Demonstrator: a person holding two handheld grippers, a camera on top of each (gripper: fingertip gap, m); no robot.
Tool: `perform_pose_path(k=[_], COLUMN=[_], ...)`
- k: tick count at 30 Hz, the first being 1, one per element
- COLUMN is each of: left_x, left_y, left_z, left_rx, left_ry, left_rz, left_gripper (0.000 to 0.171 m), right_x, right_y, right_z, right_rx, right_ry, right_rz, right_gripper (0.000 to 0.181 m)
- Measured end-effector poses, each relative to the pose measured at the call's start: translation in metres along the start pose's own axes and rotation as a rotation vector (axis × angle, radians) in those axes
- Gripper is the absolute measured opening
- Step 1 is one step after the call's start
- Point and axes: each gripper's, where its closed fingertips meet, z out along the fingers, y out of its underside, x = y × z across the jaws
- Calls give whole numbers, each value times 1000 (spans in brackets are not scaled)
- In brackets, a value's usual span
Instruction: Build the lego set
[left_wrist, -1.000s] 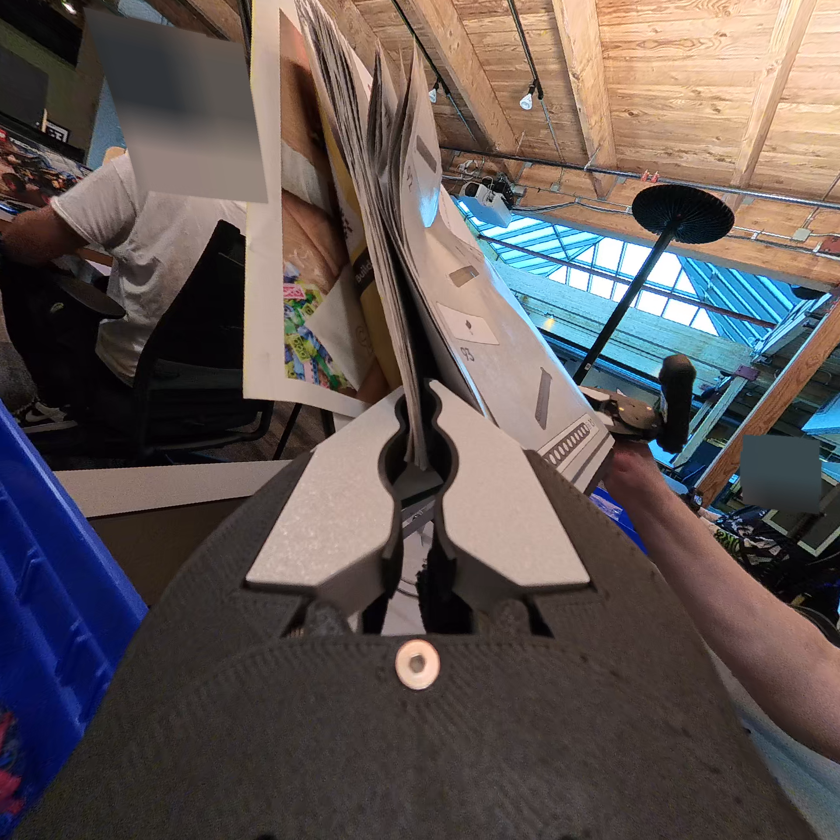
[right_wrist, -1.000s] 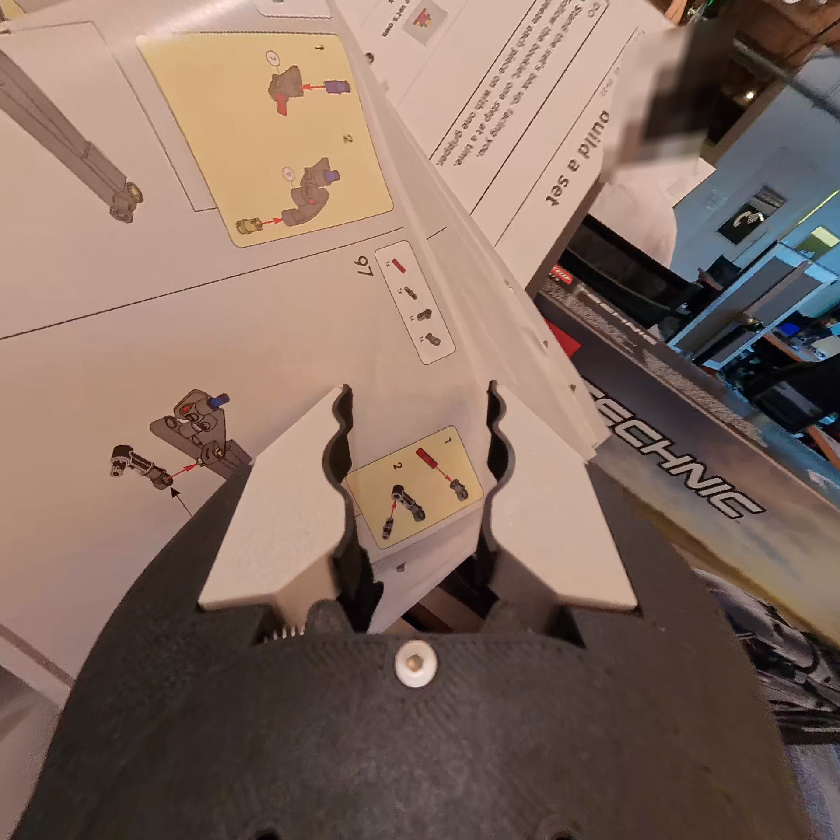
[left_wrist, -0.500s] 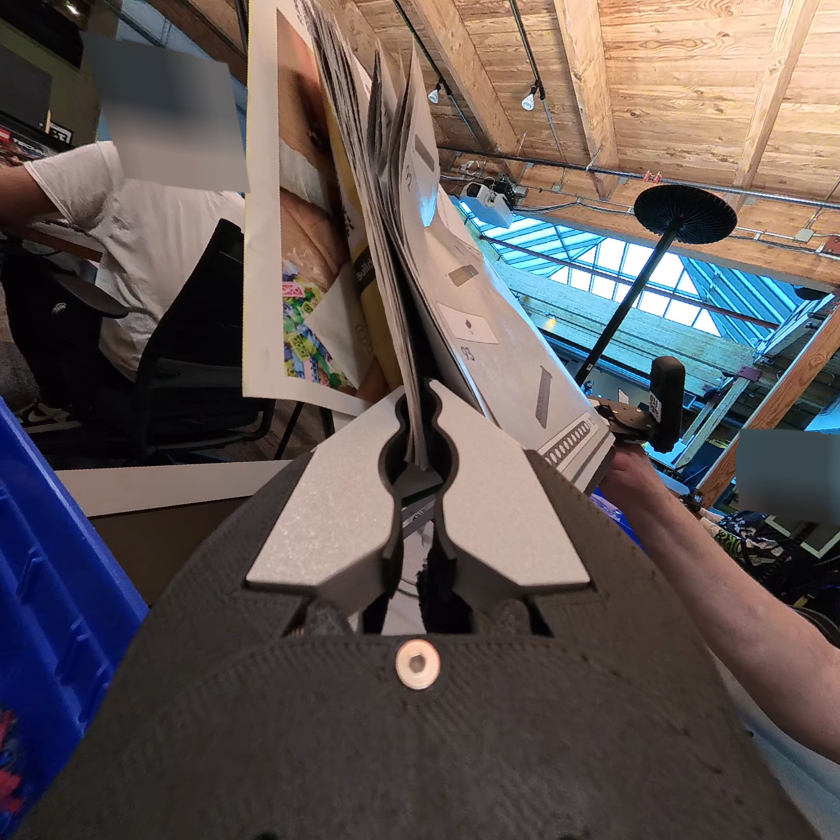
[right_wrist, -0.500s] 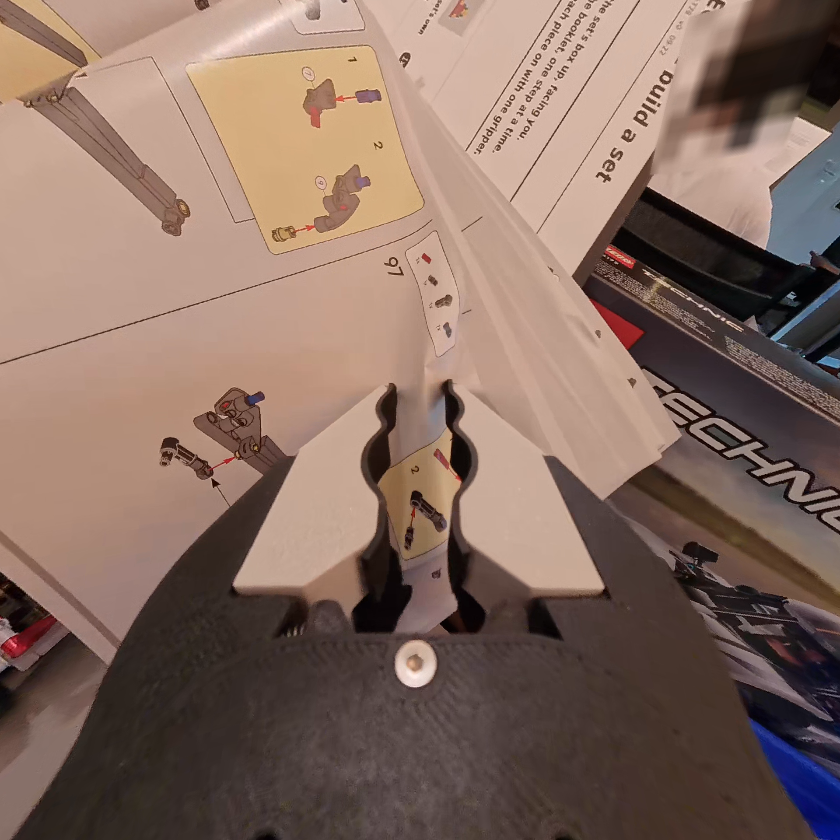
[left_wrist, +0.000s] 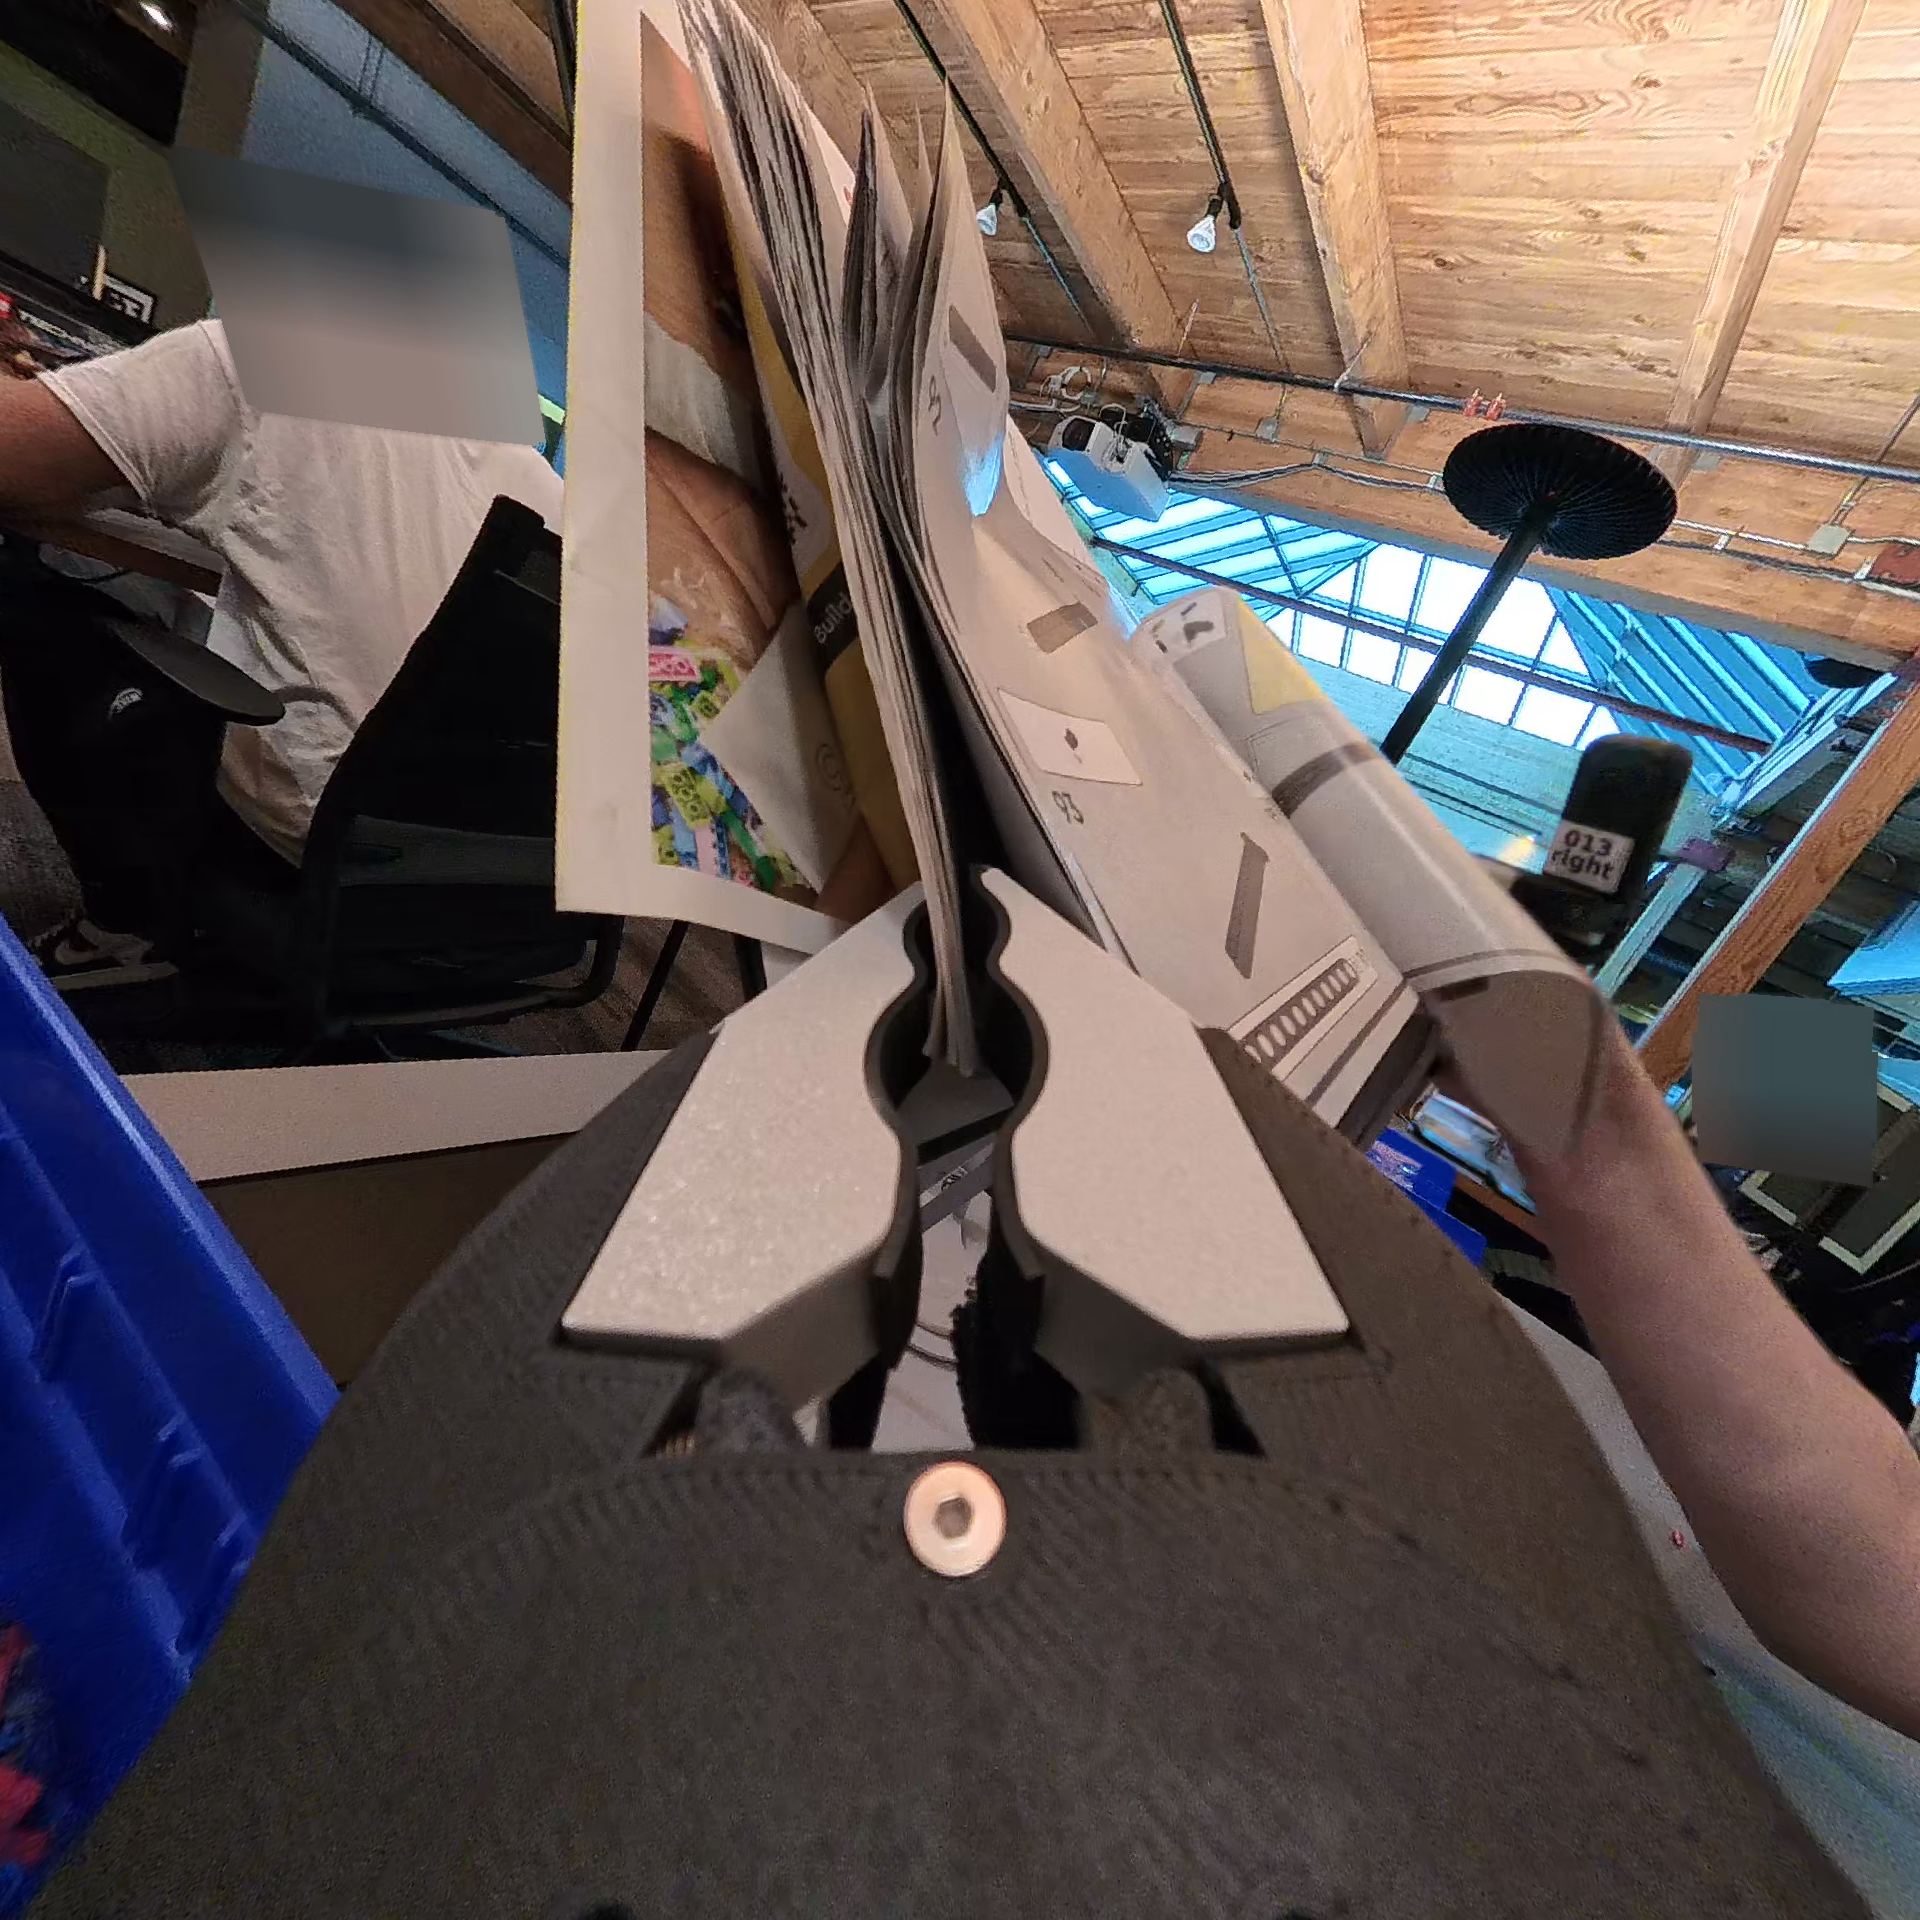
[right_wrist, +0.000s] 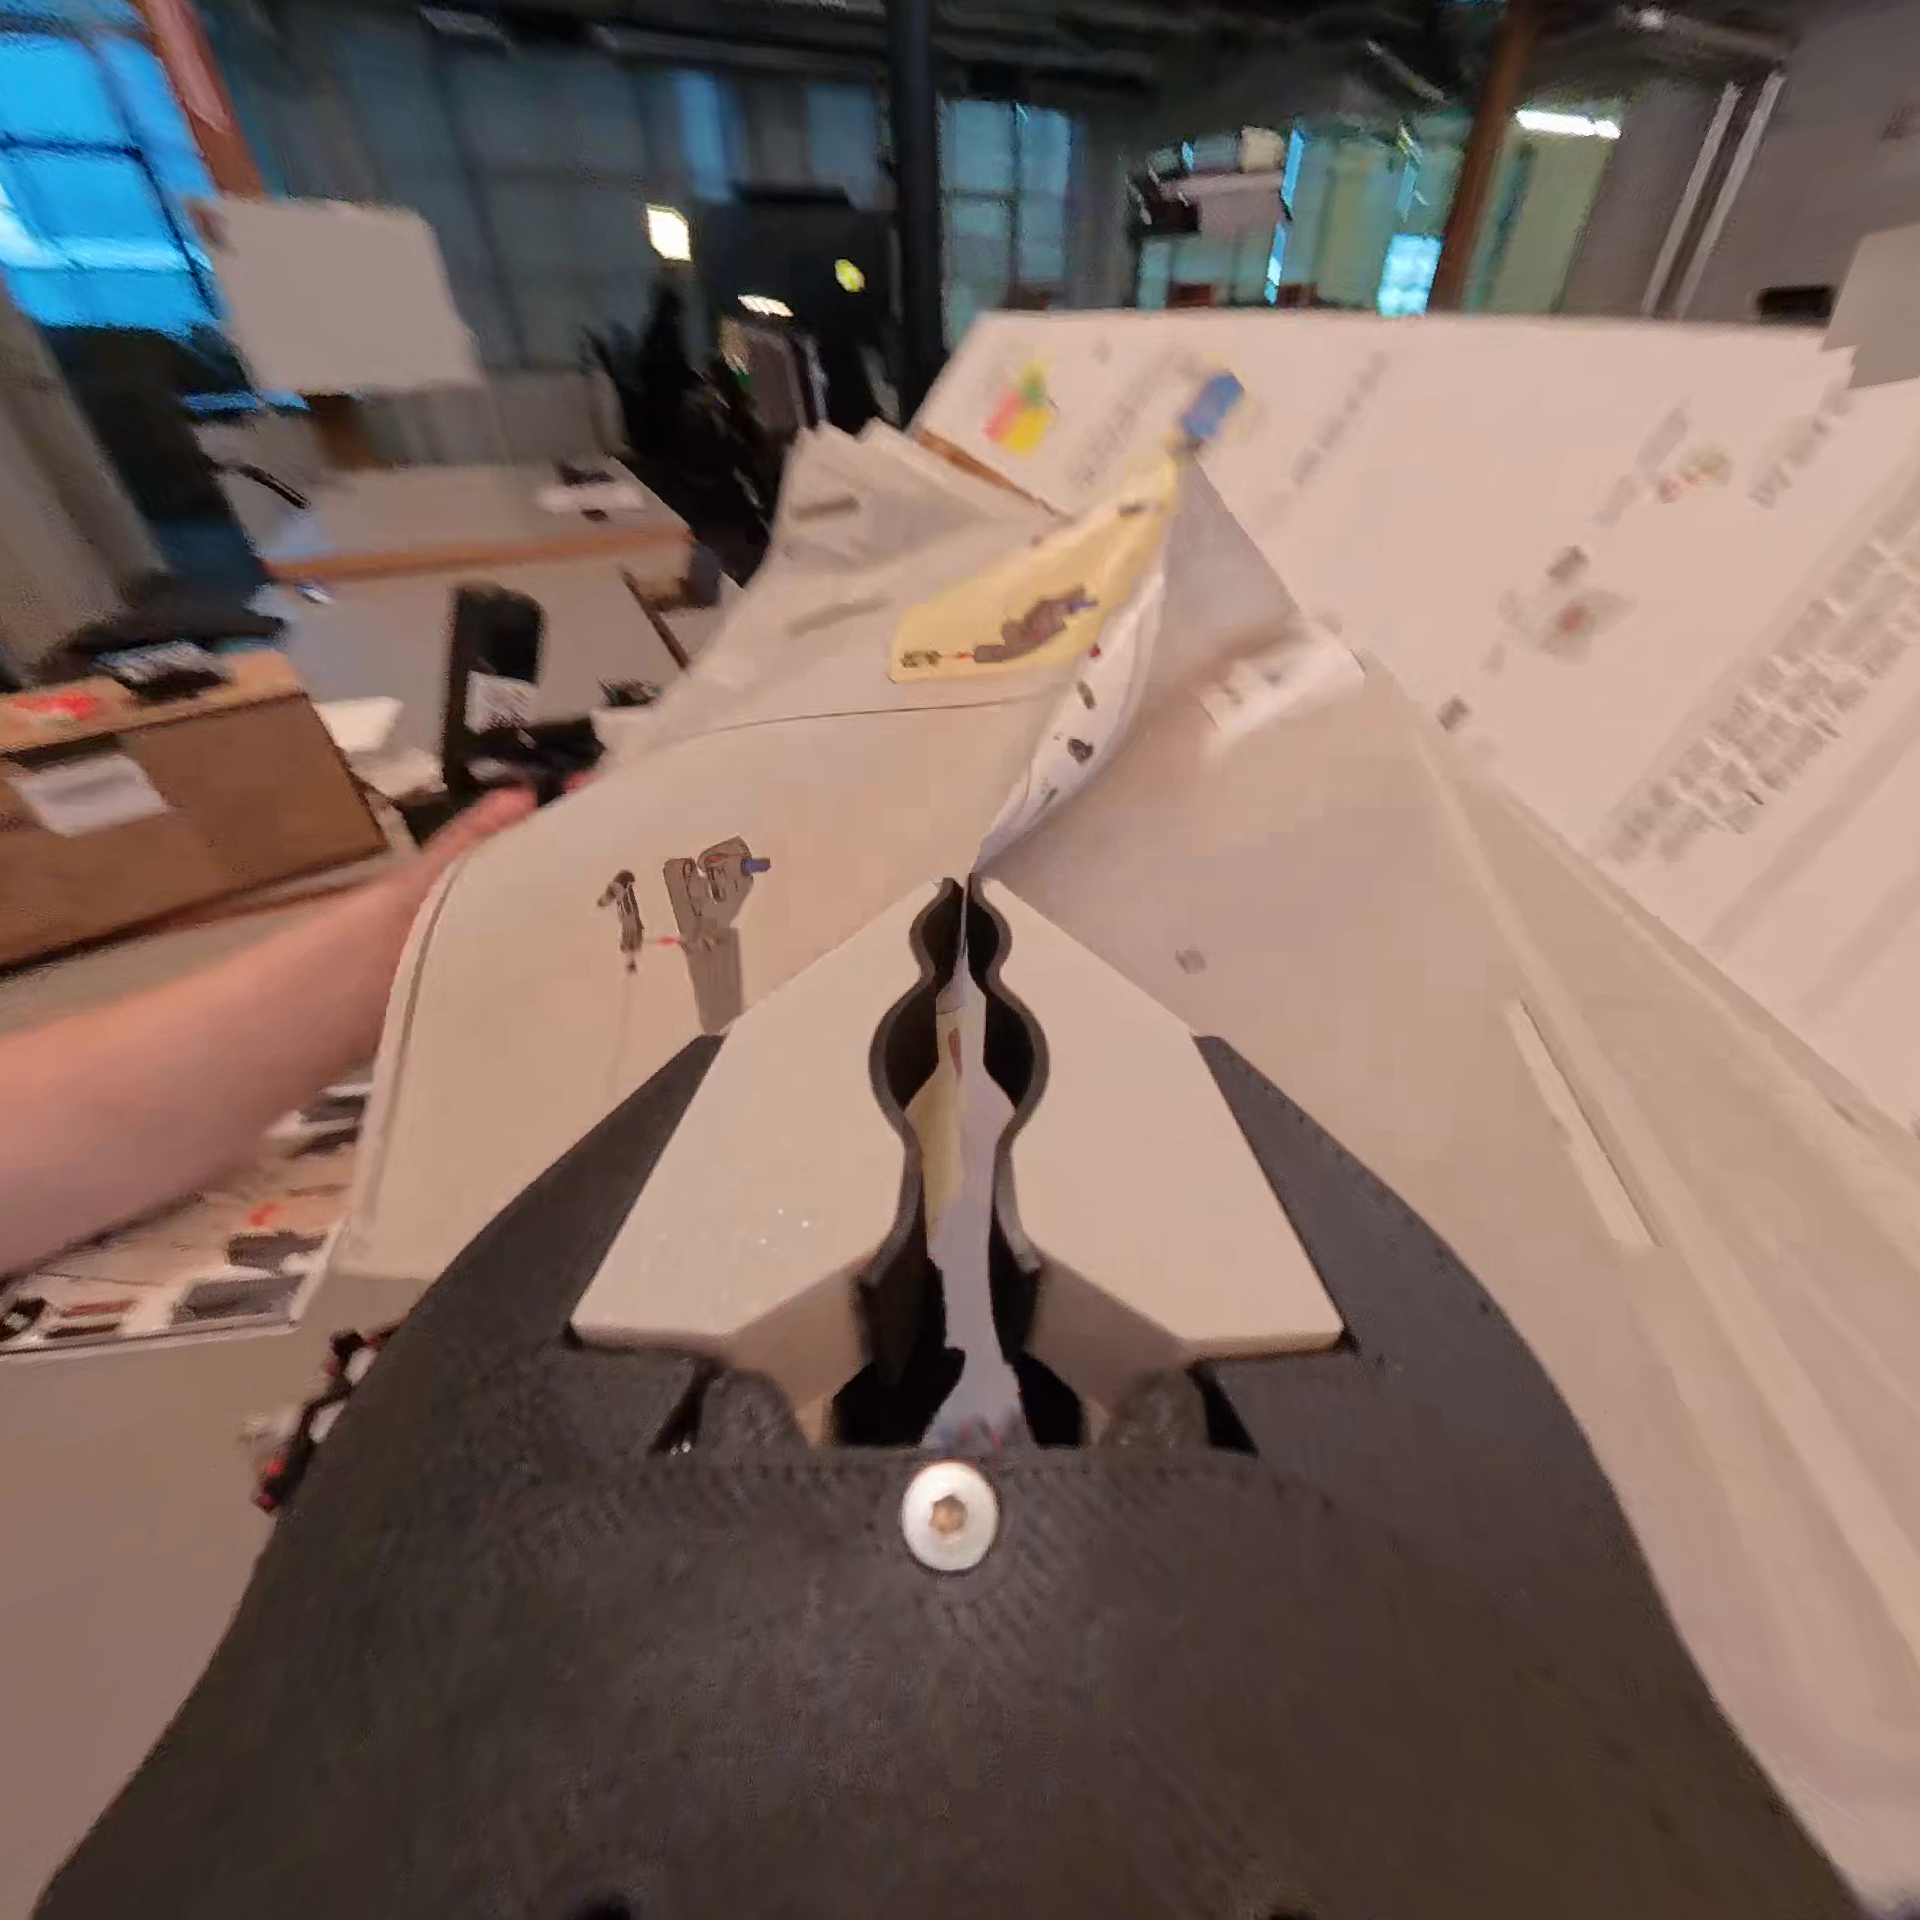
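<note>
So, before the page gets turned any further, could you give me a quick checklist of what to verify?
1. Left gripper clamped on the instruction booklet edge: ok.
2. Right gripper pinching a single page: ok, shut on one sheet.
3. Page free of tears: cannot tell; it is creased near the tips and the view is blurred.
4. Forearm clear of the page's path: not ok, it lies beside the curling sheet.
5. Next build step readable: cannot tell.

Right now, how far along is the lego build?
Nothing built is visible yet. In hand: the left gripper is shut on the instruction booklet, holding it upright, while the right gripper pinches a single page, apparently turning it. Left: settle on the step, then all the assembly.
</note>
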Motion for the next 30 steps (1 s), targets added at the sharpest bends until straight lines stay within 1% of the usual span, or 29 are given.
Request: perform_pose_path(k=[2,3,4,5,6,8,10,11,13,16,17,20,23,26,27,30], left_x=[0,0,-1,-1,-1,0,0,0,0,-1,-1,-1,0,-1,-1,-2], left_y=[0,0,0,1,1,1,0,0,-1,-1,-1,0,-1,0,0,1], left_z=[0,0,0,0,0,0,0,0,-1,0,0,0,0,0,0,1], left_rx=[0,1,1,1,0,-1,-2,-2,-2,1,2,4,2,-1,-2,-5], left_ry=[-1,-2,-3,-3,-3,-3,-1,1,4,8,9,6,-1,-5,-6,-9], left_rz=[0,-1,-1,-1,0,1,0,0,-1,-7,-9,-11,-3,2,3,7], left_gripper=[0,0,0,0,0,0,0,0,0,0,0,0,0,0,0,0], right_x=[-19,-32,-50,-70,-89,-118,-140,-140,-127,-76,-53,12,56,88,94,105], right_y=[-21,-30,-38,-42,-42,-31,-18,-16,-19,-25,-20,10,33,56,63,81], right_z=[19,31,45,59,72,98,109,108,94,54,39,1,-32,-50,-53,-50], right_rx=[55,77,93,91,65,-18,-87,-81,-36,56,53,-28,-81,-151,-168,-210], right_ry=[-57,-97,-161,-237,-293,-359,-417,-395,-314,-118,-38,173,322,425,440,444], right_rz=[12,17,27,32,21,-29,-70,-94,-118,-95,-88,-68,-84,-112,-111,-102], right_gripper=[2,11,30,36,42,57,55,55,56,53,55,61,63,66,68,68])
